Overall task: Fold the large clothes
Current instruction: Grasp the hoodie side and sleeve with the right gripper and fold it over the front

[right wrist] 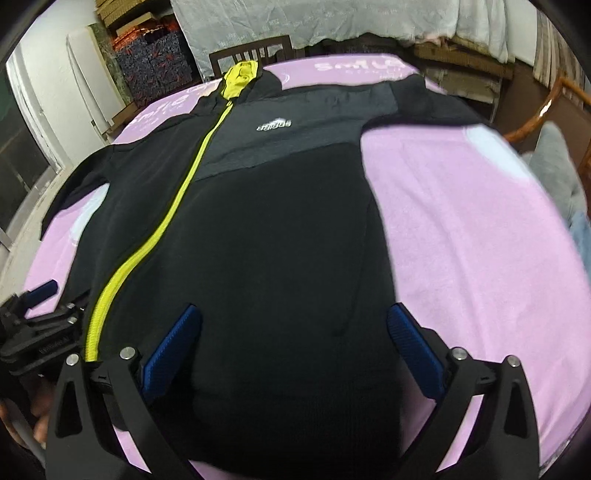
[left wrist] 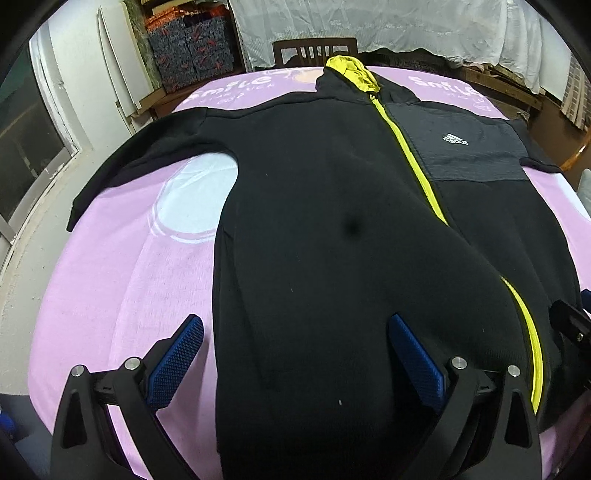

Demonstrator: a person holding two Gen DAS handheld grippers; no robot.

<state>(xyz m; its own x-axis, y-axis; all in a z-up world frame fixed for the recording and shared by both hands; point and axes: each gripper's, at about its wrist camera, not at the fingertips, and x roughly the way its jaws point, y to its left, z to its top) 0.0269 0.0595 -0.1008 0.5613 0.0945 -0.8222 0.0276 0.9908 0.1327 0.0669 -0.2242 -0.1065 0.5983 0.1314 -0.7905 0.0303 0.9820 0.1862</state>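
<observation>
Both the left gripper (left wrist: 295, 354) and the right gripper (right wrist: 293, 350) have their jaws wide apart and empty, just over the bottom hem of the black jacket (left wrist: 332, 221), which lies flat and zipped with sleeves spread. To fold well, I think each gripper should pinch one hem corner, both layers, and lift evenly. The surface carries a pink cloth (right wrist: 461, 240); behind are a chair (left wrist: 314, 50), patterned boxes (left wrist: 192, 48) and a white curtain (left wrist: 369, 26).

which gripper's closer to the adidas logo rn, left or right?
Right, likely. The right gripper hangs open over the jacket panel bearing the adidas logo, directly below it. The left gripper, also open, sits across the yellow zipper over the other panel.
</observation>
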